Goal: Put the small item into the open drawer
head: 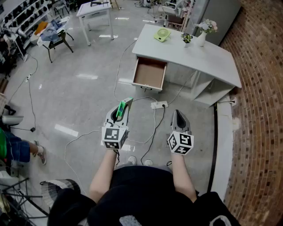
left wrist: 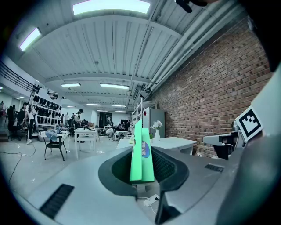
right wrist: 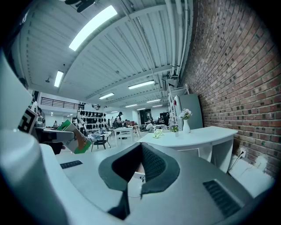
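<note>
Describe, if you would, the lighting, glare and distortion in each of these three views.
Head view: even overhead light, bright glare patches on the glossy floor, only mild bending. Left gripper view: heavy fisheye, dark corners, ceiling light blown out, green packet fairly sharp. Right gripper view: same fisheye bows the brick wall; cool bluish cast.

Fan, vase on white desk

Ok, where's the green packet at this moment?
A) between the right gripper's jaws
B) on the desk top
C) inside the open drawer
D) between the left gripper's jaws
D: the green packet stands clamped between the jaws of the left gripper, and the open drawer ahead shows nothing inside.
</note>
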The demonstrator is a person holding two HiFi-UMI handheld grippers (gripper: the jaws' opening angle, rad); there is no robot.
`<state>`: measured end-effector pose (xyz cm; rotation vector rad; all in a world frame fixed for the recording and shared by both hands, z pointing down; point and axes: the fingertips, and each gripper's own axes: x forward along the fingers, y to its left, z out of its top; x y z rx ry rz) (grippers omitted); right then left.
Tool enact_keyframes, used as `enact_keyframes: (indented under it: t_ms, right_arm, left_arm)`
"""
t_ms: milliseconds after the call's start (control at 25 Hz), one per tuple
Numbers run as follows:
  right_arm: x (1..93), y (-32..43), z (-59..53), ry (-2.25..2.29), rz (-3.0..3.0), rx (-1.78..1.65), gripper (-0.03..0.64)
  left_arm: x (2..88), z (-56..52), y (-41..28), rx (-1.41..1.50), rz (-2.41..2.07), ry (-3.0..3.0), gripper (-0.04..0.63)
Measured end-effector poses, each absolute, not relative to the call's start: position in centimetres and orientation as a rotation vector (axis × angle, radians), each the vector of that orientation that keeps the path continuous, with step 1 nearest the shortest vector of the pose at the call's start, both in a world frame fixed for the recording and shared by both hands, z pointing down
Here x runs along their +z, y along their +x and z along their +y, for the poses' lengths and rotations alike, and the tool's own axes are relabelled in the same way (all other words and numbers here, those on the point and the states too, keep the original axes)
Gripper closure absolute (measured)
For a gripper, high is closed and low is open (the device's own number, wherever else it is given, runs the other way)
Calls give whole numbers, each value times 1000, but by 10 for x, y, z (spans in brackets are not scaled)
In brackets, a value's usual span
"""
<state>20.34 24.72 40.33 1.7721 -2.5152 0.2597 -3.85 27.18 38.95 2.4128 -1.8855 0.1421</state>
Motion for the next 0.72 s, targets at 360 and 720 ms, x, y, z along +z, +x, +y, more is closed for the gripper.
enact_keyframes:
  t_ms: [360, 720]
  right_arm:
    - [407, 200, 247, 1763, -2513, 262, 617]
    - [411, 192, 250, 1778, -2507, 288, 617]
  left_arm:
    - [394, 271, -40, 146, -1876, 2411, 506]
    - [399, 271, -48, 155, -1855, 2412, 506]
